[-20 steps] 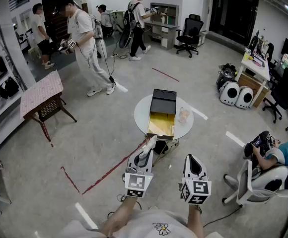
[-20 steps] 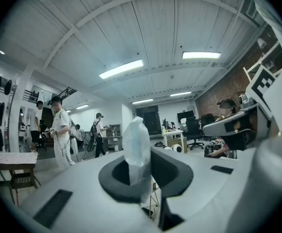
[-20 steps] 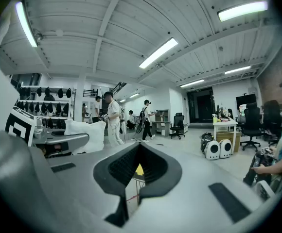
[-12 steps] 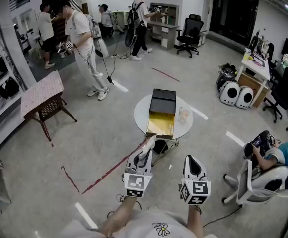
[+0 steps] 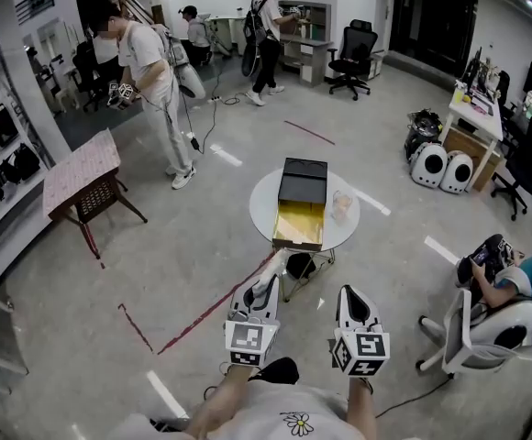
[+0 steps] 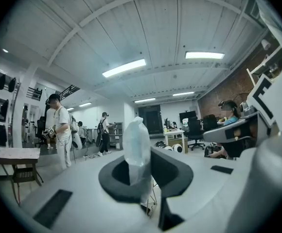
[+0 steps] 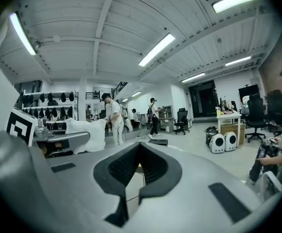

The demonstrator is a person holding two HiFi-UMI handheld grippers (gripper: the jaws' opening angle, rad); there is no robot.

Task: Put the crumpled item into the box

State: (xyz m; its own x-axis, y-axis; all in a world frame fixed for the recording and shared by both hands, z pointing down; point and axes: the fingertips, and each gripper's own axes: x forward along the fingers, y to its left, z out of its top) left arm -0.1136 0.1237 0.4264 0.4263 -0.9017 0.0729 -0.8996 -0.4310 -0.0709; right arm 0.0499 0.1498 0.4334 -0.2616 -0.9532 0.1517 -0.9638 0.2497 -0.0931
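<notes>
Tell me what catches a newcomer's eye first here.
At the centre of the floor, a round white table carries an open black box with a gold-lined inside. Nearer, the left gripper is shut on a pale, crumpled translucent item that sticks up between its jaws, short of the table.

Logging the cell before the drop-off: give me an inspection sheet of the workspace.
Surface: round white table, carries the box.
Job's things: crumpled plastic held in the left gripper; open box, gold inside, black lid folded back.
Clutter: small clear thing beside the box, kind unclear.
Grippers: left shut on the crumpled plastic, short of the table; right gripper shut, empty.
Cables: cable on the floor by the white chair.
Surroundings: people standing far off; seated person at right; red floor tape.
</notes>
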